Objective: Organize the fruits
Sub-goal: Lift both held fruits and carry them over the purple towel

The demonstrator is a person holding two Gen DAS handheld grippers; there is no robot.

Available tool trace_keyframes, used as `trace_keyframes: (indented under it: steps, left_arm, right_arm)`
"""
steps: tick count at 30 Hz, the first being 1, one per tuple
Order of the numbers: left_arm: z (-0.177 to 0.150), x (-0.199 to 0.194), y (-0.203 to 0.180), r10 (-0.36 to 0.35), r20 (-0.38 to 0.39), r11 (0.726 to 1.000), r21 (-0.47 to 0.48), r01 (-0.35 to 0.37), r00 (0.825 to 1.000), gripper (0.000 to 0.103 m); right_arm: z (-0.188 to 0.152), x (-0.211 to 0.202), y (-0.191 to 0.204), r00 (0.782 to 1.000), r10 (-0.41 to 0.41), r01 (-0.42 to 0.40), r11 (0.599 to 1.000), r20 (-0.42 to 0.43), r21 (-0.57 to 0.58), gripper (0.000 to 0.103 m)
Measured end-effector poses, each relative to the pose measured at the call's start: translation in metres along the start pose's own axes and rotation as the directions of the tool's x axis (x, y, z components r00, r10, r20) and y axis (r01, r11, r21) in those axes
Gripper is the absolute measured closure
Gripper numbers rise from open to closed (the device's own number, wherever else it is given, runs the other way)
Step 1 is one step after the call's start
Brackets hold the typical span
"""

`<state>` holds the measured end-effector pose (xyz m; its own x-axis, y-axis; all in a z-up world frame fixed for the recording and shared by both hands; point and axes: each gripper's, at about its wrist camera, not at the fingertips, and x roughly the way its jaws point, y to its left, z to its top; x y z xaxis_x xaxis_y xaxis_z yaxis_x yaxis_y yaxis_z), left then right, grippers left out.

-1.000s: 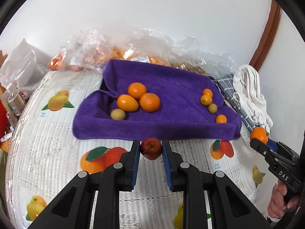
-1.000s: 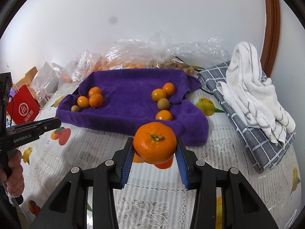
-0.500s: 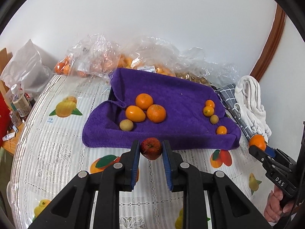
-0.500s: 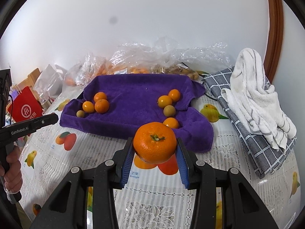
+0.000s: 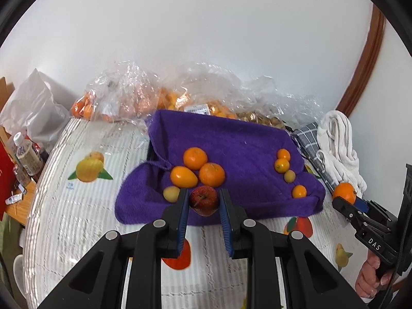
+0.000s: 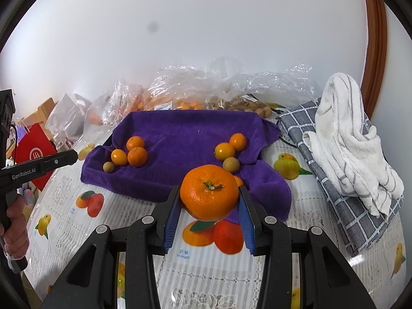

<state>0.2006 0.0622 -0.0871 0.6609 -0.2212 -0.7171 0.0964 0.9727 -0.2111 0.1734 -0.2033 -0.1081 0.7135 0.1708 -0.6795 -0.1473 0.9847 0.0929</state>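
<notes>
While the left hand-held gripper clamps a small red apple above the purple towel, the right hand-held gripper pinches a mandarin; dropped from here, either could roll off the surface.

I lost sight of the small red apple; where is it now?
The red apple is clamped in the left gripper, low centre of the left wrist view, above the purple towel's near edge, just before the orange cluster.

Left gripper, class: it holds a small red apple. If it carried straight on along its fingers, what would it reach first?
Probably the purple towel's near edge, close to the yellow-green fruit; depth is uncertain.
</notes>
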Motion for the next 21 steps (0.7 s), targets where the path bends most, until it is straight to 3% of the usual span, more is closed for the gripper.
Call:
trace_keyframes:
  steps: [8,21]
  left_arm:
    - [0.016,0.011,0.018,-0.013,0.004,0.998,-0.055,0.013,1.000,0.081]
    - [0.038,0.042,0.020,0.000,-0.008,0.999,-0.051,0.000,1.000,0.081]
  right_arm:
    - [0.017,0.018,-0.004,1.000,0.012,-0.012,1.000,0.009,0.015,0.061]
    - [0.032,0.069,-0.005,0.999,0.026,-0.026,1.000,-0.035,0.011,0.061]
